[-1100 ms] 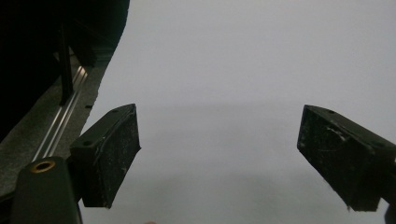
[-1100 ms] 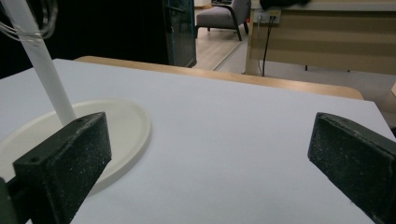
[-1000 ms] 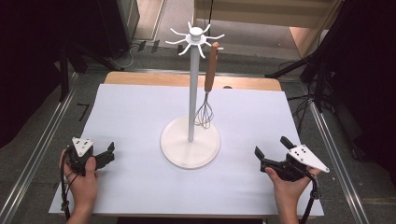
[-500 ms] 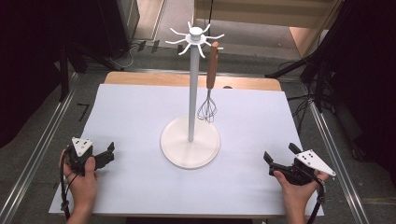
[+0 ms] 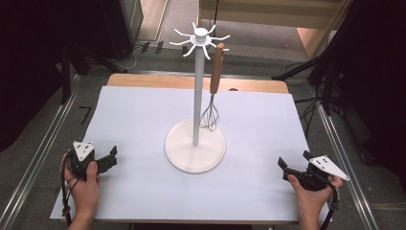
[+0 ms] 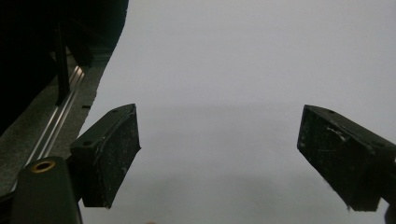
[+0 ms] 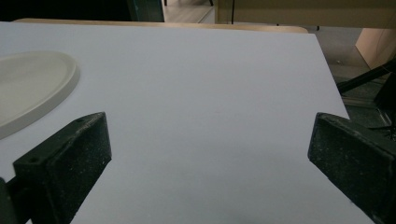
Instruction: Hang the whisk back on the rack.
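Left hand-held gripper (image 5: pixel 111 156) jaws apart, right hand-held gripper (image 5: pixel 283 168) jaws apart; whisk (image 5: pixel 211 112) hanging on stand (image 5: pixel 195 152)

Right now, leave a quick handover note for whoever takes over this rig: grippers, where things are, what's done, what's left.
Left gripper: open, holding nothing, near the left front corner of the white table sheet.
Right gripper: open, holding nothing, near the right front corner.
Whisk: hanging by its wooden handle from a hook of the white stand, wire head just above the base.
Done: whisk appears hung up.
Left: seemingly nothing in hand; both grippers are apart from the stand.
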A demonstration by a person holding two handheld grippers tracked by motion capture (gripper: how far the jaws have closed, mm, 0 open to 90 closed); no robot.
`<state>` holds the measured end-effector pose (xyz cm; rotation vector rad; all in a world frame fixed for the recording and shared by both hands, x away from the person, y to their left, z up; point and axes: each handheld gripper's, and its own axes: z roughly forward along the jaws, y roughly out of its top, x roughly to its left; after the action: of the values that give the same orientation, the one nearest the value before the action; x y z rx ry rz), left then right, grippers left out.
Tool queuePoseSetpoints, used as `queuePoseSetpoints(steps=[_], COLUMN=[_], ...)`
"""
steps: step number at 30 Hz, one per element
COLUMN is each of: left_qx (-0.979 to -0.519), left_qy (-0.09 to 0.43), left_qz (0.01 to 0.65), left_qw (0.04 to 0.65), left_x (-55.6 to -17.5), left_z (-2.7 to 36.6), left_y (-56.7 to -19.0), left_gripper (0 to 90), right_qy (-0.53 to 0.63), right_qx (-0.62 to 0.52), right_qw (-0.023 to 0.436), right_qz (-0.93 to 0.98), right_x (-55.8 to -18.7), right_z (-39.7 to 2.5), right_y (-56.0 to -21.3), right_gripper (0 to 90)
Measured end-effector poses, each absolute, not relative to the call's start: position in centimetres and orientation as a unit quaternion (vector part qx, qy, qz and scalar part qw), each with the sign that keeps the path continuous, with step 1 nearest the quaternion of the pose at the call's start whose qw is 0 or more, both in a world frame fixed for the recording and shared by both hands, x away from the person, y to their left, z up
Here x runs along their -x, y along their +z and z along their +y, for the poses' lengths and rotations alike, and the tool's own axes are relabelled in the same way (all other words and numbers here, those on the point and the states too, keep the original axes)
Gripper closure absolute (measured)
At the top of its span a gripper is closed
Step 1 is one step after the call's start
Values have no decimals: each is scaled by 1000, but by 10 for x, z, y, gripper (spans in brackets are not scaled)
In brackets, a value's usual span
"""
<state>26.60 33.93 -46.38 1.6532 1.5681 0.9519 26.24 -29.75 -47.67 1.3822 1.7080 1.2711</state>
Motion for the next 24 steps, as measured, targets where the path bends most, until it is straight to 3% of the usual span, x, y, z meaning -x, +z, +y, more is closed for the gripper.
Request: queuePoseSetpoints(steps=[18,24], left_qx=[-631,-631], left_qy=[365,365], left_qz=[599,599], left_qw=[331,330], left_x=[-266,-265], left_z=[340,339], left_y=[-464,-464], left_gripper=[139,139], right_qy=[462,448], right_qx=[-553,-560], right_qw=[312,287], right_qz=[619,635], right_x=[-257,-264], right_z=[-331,-329], right_y=[-479,-486], right_gripper=[3,9])
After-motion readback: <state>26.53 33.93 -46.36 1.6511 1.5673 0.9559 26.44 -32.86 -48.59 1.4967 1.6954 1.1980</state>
